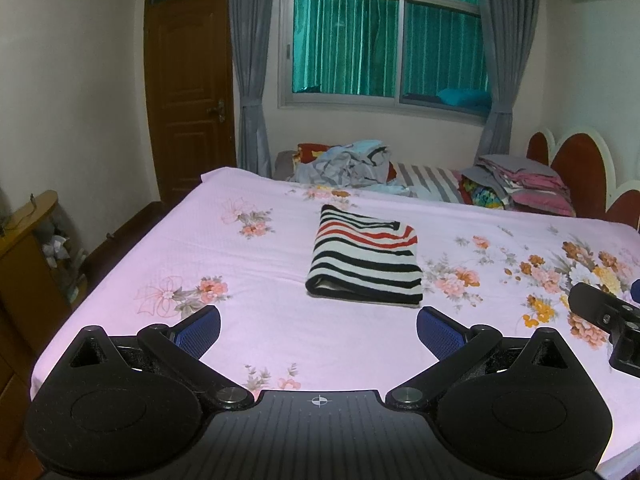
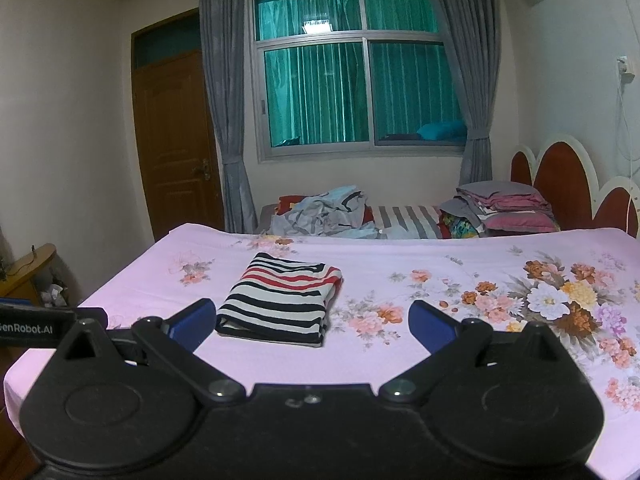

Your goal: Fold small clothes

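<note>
A folded striped garment (image 1: 366, 258), black, white and red, lies flat on the pink floral bed sheet (image 1: 260, 248). It also shows in the right wrist view (image 2: 282, 300). My left gripper (image 1: 318, 330) is open and empty, held above the sheet just short of the garment's near edge. My right gripper (image 2: 312, 324) is open and empty, with the garment just beyond its left finger. Part of the right gripper (image 1: 608, 316) shows at the right edge of the left wrist view. Part of the left gripper (image 2: 36, 326) shows at the left edge of the right wrist view.
A heap of unfolded clothes (image 1: 346, 162) and a stack of folded bedding (image 1: 520, 186) lie at the far side of the bed. A red headboard (image 1: 576, 168) stands at the right. A wooden cabinet (image 1: 28, 248) stands left of the bed, a door (image 1: 192, 92) behind.
</note>
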